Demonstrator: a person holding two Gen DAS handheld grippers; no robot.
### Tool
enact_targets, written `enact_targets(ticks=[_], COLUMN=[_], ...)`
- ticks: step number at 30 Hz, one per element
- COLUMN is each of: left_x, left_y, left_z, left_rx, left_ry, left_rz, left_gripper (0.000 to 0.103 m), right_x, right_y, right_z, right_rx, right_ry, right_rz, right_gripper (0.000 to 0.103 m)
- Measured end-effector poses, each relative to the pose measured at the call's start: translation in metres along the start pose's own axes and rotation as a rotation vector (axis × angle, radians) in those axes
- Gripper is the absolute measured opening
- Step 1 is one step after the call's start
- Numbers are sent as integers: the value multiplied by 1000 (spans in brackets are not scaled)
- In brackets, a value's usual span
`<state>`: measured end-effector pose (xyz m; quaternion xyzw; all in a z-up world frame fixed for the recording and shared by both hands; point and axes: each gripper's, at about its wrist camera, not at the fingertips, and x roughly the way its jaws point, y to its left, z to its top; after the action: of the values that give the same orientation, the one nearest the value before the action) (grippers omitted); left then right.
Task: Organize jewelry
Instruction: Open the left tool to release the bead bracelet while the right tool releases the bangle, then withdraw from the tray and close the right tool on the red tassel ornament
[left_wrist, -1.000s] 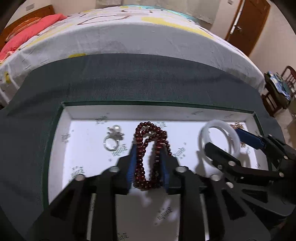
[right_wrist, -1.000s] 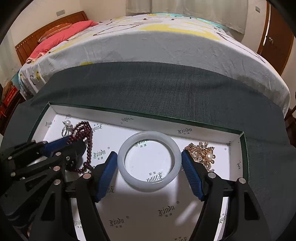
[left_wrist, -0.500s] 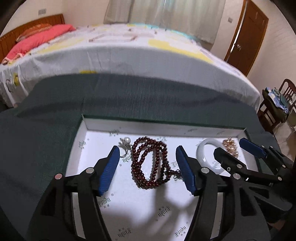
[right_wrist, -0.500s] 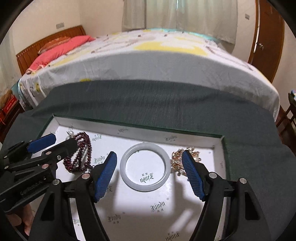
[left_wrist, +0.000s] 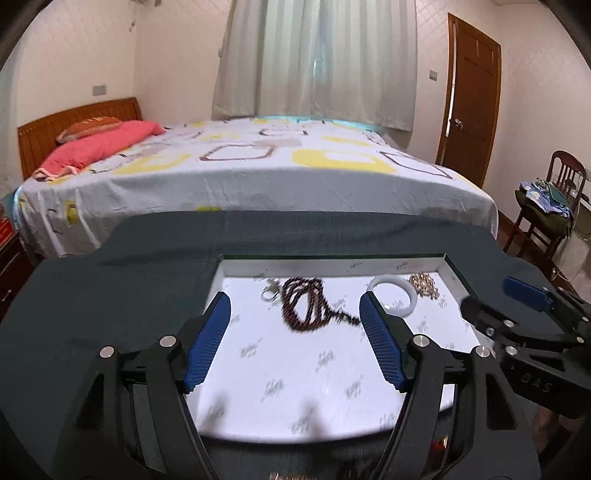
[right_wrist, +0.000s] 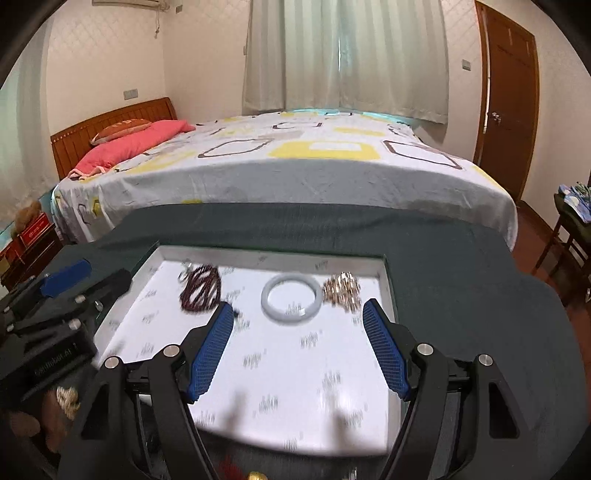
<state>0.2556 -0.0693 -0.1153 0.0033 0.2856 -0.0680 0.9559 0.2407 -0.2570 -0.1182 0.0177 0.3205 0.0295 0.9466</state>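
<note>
Blue-padded left tongs (left_wrist: 295, 332) and right tongs (right_wrist: 298, 345) both spread wide, empty, above white tray (left_wrist: 280, 369).

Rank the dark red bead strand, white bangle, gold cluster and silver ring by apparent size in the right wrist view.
1. White jade-like bangle
2. Dark red bead strand, looks only slightly smaller
3. Gold chain cluster
4. Silver ring, partly hidden and blurred

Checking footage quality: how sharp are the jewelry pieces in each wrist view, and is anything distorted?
Left wrist view: dark red bead necklace and the tray's printed white lining are motion-smeared; fisheye bends the room's edges. Right wrist view: white jade bangle and gold chain cluster similarly blurred; blue-padded tongs look sharp.
</note>
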Motion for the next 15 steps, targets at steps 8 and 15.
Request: enact_targets(ticks=[8,15], left_x=[-50,-73], left_y=[10,16], left_z=[-42,-71], left_rx=[-12,9], left_ry=[-9,6], left_rz=[52,108], left_gripper=[72,72], right_x=[-29,-39], right_y=[9,15], right_z=[-67,-110], right_rx=[-10,-20], right_ry=[65,112], right_rz=[2,10], right_gripper=[70,69])
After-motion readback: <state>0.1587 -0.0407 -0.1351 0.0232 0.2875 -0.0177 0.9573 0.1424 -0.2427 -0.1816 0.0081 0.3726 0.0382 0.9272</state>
